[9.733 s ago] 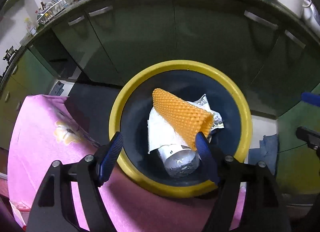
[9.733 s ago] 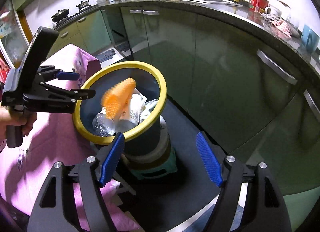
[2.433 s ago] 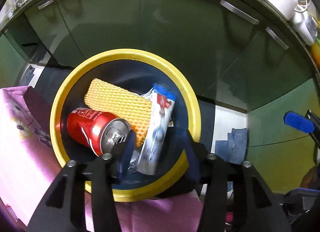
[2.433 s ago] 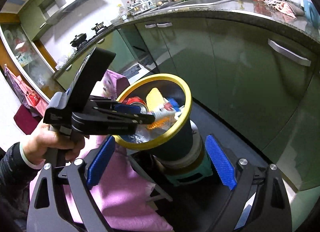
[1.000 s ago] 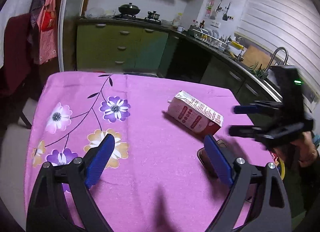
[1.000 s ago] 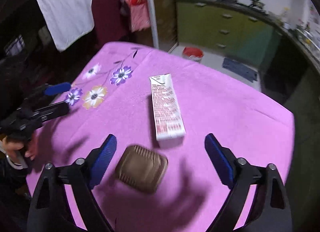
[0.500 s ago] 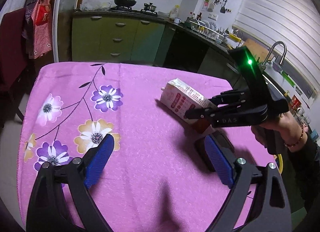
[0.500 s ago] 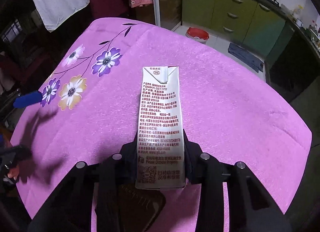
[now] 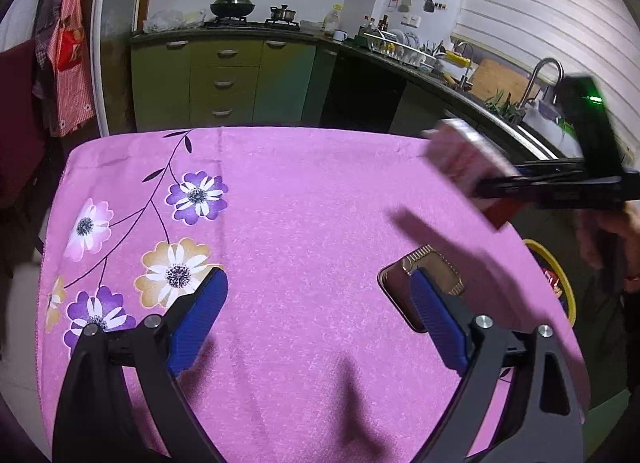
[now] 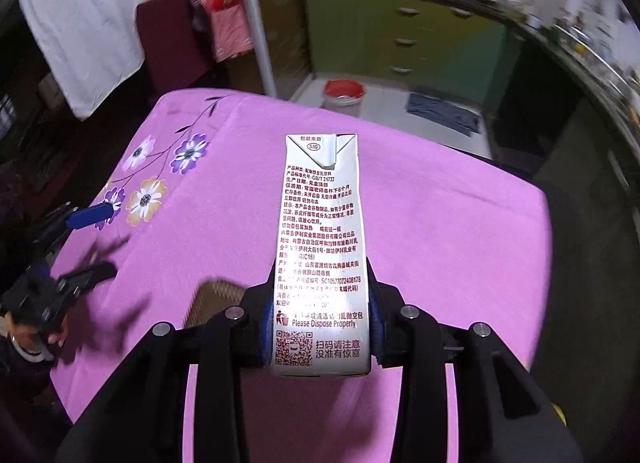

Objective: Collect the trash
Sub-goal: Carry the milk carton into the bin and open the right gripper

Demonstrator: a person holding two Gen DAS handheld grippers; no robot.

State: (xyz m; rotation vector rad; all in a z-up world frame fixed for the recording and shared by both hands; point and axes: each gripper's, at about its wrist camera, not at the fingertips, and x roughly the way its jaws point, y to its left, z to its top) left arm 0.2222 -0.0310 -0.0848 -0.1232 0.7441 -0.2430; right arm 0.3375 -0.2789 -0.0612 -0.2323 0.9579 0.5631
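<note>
Right wrist: your right gripper point(image 10: 320, 327) fingers clamped on carton point(image 10: 320, 247) base only; fast swing could tilt it out. Left gripper point(image 9: 320, 319) fingers apart, empty.

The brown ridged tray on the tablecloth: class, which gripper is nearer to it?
Left. The left gripper hovers open with its right-hand finger overlapping the brown ridged tray. The right gripper is lifted away, clamping the milk carton.
</note>
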